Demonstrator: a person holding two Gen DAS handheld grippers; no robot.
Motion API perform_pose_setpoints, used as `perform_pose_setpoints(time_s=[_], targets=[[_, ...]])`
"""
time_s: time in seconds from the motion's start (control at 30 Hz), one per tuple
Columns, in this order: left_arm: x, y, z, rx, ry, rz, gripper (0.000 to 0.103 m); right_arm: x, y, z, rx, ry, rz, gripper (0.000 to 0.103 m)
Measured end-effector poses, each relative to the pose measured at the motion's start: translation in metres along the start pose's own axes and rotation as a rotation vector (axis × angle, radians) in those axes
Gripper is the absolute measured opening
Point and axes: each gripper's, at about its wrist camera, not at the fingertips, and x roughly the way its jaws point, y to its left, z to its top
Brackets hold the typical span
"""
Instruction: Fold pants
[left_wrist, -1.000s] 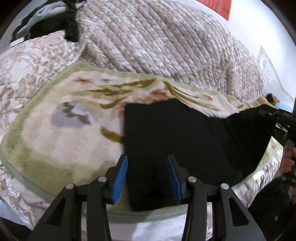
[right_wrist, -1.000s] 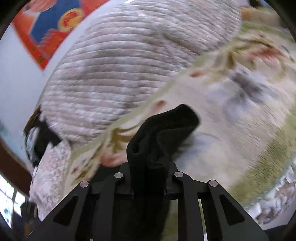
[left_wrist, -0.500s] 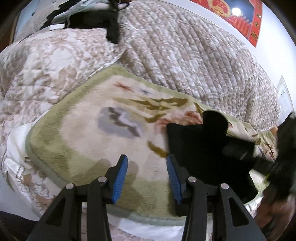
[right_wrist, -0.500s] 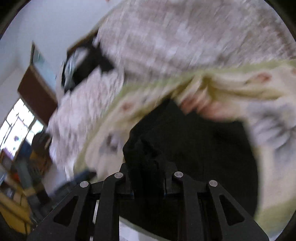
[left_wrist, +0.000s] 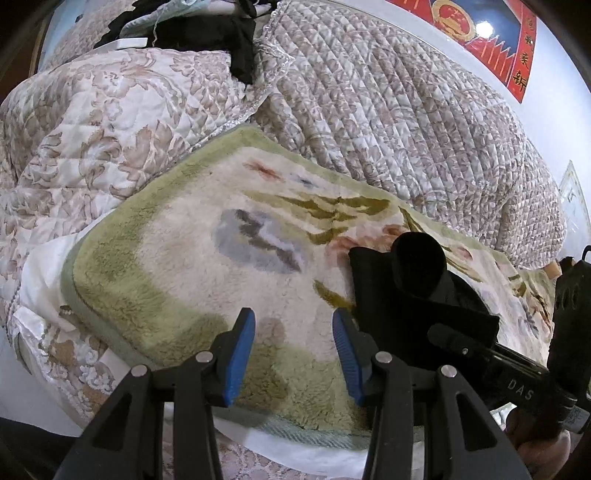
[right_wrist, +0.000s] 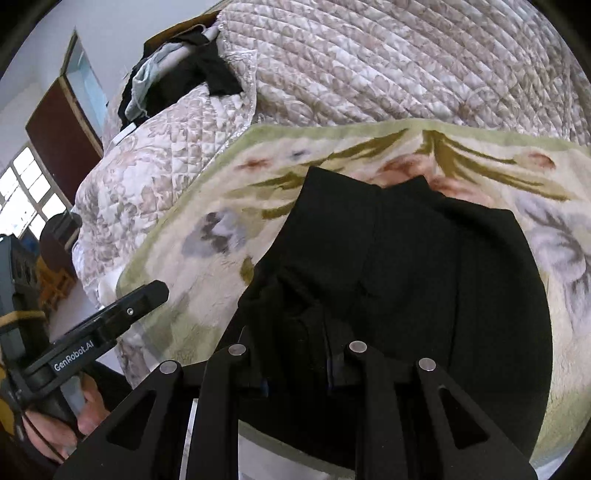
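- A quilted floral bedspread (left_wrist: 388, 122) covers the bed, heaped up behind the work area.
- A plush cream blanket (left_wrist: 207, 280) with a green border and flower print lies flat on top of it.
- The black pants (right_wrist: 424, 266), folded over, lie on the blanket, near its front edge.
- A pile of dark clothes (right_wrist: 177, 81) sits at the far end of the bed.
- The right gripper (right_wrist: 295, 354) is clenched on a bunched edge of the pants.
- The left gripper (left_wrist: 293, 354) stands released, its blue pads (left_wrist: 240, 354) apart over bare blanket, just beside the pants.
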Motion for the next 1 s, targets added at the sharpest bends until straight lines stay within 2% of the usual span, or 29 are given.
perform_pose_setpoints(time_s=[0.23,0.33,0.37,0.47,0.57,0.63,0.73,0.83,1.0], targets=[[0.004,0.003,0.000,-0.011,0.008,0.021,0.046,0.009,0.006,-0.007,-0.026,-0.001,0.008,0.021],[0.006,0.003,0.000,-0.005,0.016,0.032,0.046,0.011,0.005,-0.010,-0.054,-0.016,0.049,0.031],[0.006,0.003,0.000,-0.004,0.018,0.038,0.046,0.008,0.004,-0.009,-0.041,-0.022,0.074,0.040],[0.005,0.004,0.001,-0.007,0.024,0.049,0.046,-0.005,0.005,-0.006,-0.027,-0.032,0.119,0.042],[0.002,0.003,0.003,-0.005,0.018,0.056,0.046,-0.036,-0.007,-0.005,0.016,-0.094,0.203,0.042],[0.001,0.000,0.004,0.002,0.019,0.054,0.046,-0.056,-0.022,-0.008,0.048,-0.136,0.245,0.051],[0.004,-0.012,0.005,0.031,0.024,0.040,0.046,-0.080,-0.046,-0.017,0.102,-0.188,0.230,0.052],[0.009,-0.027,0.007,0.065,0.038,0.021,0.046,-0.075,-0.062,-0.023,0.175,-0.157,0.241,0.053],[0.015,-0.055,0.012,0.124,0.084,-0.067,0.048,-0.084,-0.078,-0.023,0.210,-0.207,0.130,0.052]])
